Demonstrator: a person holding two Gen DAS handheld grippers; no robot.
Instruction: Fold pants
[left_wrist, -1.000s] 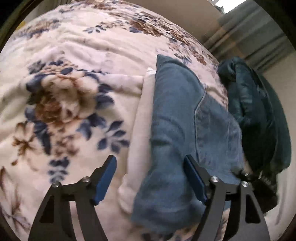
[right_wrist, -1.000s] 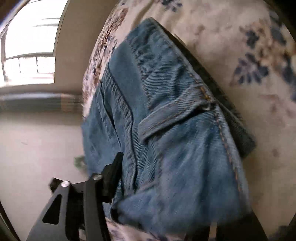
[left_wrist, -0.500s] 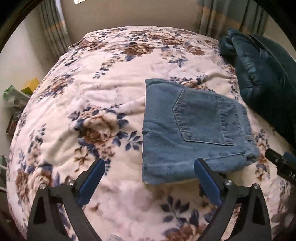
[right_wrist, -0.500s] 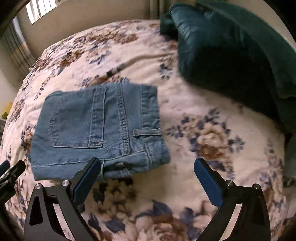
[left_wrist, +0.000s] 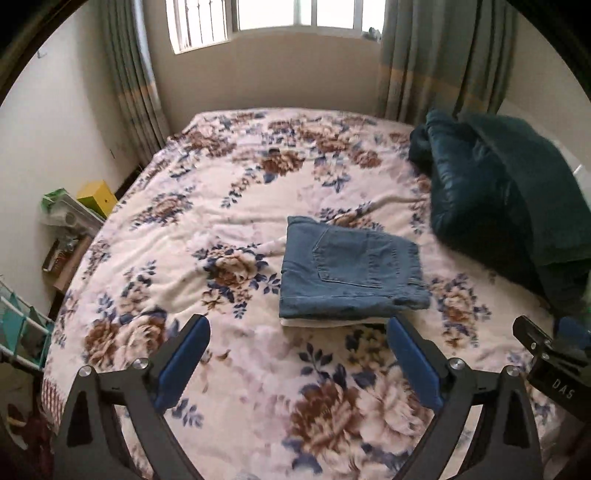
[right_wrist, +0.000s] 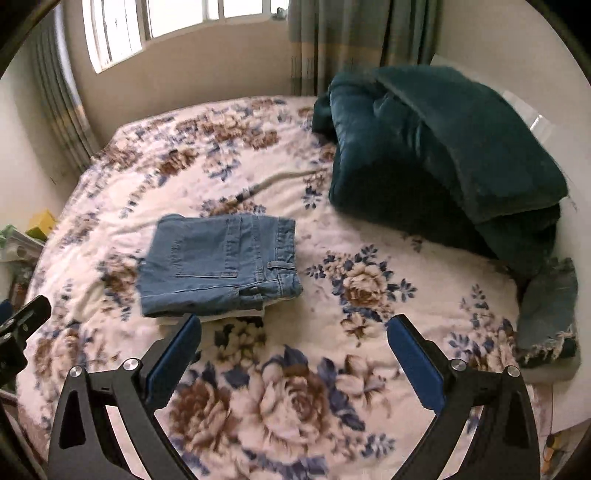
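Only "DAS" reads on the right tongs (left_wrist: 554, 369), beside folded pants (left_wrist: 351, 273).

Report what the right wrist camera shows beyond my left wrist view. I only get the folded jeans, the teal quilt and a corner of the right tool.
Observer: The right tool is open. Its jaws have just been opening, and nothing is between them.
Operator: Check past the teal quilt, on the right.
Observer: A second, frayed denim piece lies there at the bedside, just below the quilt.
Operator: Describe the waistband.
Observer: The folded jeans show a belt loop on the waistband end, which faces the quilt.
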